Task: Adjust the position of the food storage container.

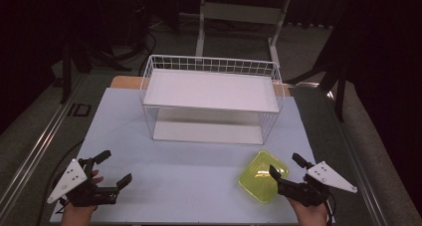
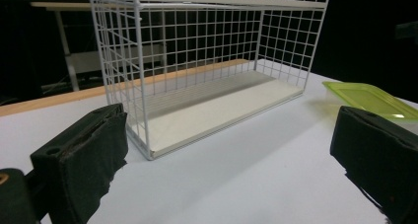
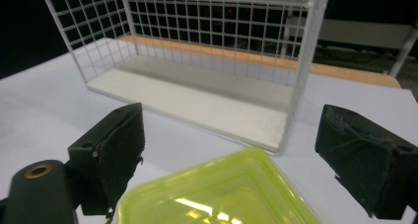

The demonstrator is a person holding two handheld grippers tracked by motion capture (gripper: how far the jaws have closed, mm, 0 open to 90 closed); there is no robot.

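A white wire rack (image 1: 211, 99) with a flat top shelf and a bottom board stands at the back middle of the pale table (image 1: 179, 181). A square yellow-green plastic plate (image 1: 263, 176) lies at the front right. My right gripper (image 1: 284, 164) hovers open at the plate's right edge; in the right gripper view the plate (image 3: 222, 194) lies just below and between its jaws (image 3: 232, 116), untouched, with the rack (image 3: 197, 46) behind. My left gripper (image 1: 117, 166) is open over bare table at the front left, facing the rack (image 2: 207, 61), with the plate (image 2: 374, 99) off to its right.
A wooden strip (image 1: 124, 81) runs along the table's far edge behind the rack. Beyond it stands a white desk frame (image 1: 239, 12) on a dark floor. Bare tabletop stretches between the two grippers and in front of the rack.
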